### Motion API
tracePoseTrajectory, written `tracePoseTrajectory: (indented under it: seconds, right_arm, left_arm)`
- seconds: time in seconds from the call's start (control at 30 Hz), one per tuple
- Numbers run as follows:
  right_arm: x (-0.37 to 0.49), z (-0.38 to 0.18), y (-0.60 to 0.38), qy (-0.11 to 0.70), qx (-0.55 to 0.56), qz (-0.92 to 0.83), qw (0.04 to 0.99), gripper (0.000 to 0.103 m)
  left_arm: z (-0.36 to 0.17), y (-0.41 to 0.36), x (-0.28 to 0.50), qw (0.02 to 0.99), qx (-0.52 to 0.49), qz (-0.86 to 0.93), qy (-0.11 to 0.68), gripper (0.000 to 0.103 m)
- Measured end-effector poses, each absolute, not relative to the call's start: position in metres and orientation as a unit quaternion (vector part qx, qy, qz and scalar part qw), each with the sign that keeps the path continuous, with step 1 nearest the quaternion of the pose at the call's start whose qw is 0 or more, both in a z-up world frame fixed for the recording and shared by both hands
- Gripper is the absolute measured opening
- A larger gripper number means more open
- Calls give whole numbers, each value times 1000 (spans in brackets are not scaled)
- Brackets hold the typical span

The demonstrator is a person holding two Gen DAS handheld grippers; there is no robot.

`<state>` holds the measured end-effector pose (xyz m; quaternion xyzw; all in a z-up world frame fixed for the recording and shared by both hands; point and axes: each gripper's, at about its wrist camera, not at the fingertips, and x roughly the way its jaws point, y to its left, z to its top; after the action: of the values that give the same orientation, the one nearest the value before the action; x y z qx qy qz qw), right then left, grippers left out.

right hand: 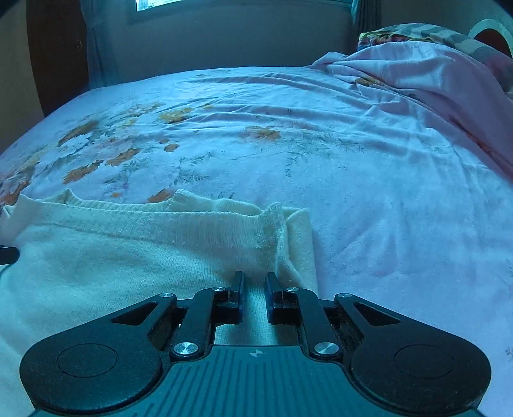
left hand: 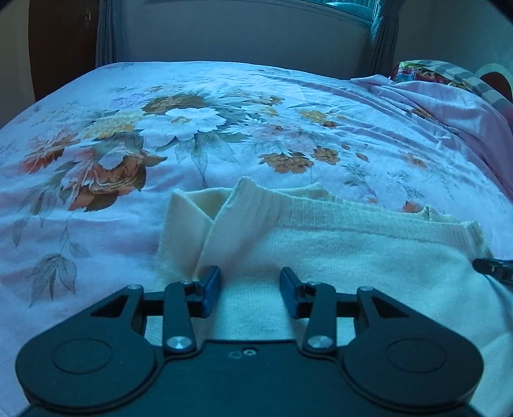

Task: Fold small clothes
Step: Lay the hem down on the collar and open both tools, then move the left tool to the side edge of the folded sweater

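Note:
A cream knitted garment lies folded on the floral bedsheet, its ribbed hem along the far side and a sleeve doubled over at its left end. My left gripper hovers low over that left end, open, with cloth lying under the gap and neither pad pressing on it. In the right wrist view the garment fills the lower left. My right gripper is at its right end, jaws a narrow slit apart, with the knit showing through the gap. Its tip shows at the left wrist view's right edge.
Crumpled pink bedding is heaped at the far right, with a colourful pillow behind it. A wall with a window and curtains stands past the bed's far edge. Floral sheet stretches beyond and to the right of the garment.

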<state>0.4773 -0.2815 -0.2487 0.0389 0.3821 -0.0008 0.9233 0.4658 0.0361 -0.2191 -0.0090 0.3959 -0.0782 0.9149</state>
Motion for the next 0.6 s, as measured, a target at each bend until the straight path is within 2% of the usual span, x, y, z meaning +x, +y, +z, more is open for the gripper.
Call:
tracePoseTrajectory:
  seconds: [0.13,0.23,0.4,0.53,0.57,0.6]
  right_arm:
    - [439,-227,-275,361,51,31,931,11]
    - [402,-232,-260,361,42,54,930,12]
    - [359,-251,-238,358,-23,54,932,13]
    - [340,-231,-234,343,5,69,937,14]
    - [333,-229,-230,337,-2,73,939,16]
    - [330,-233,-226,342,-13,74,937,25]
  left_arm:
    - [-206,40,430,916,-17,-97,390,38]
    - [-207,39,398,911,-21,-110,397,40]
    - [-217,20,350,913,45,-118,387,45]
    - [-207,20,334,912,40,-124,389,45]
    - [-208,20,329,912,44,-127,387,45]
    - [-212,19,327,911,47,-126,391,45]
